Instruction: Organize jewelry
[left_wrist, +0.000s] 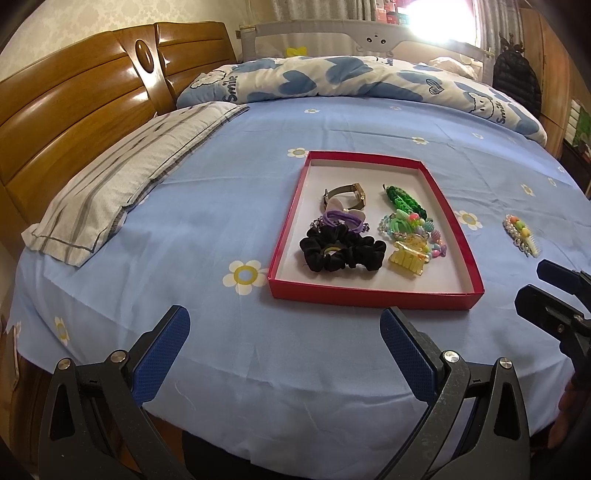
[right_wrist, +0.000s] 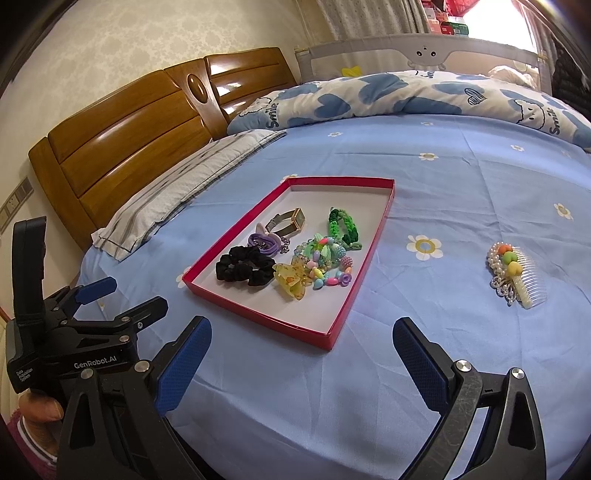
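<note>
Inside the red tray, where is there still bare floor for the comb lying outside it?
Bare floor runs along the red tray near wall, before the black scrunchie and yellow claw clip, and at the far end beyond the watch. The middle is crowded. The pearl comb lies right, outside.

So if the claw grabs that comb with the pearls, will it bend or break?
The comb looks like stiff clear plastic with thin teeth, so it probably stays rigid, though the teeth might snap if squeezed hard. The pearls and round beads on top look bumpy and smooth, so it may slip. It lies flat on the sheet, so it likely won't roll.
</note>
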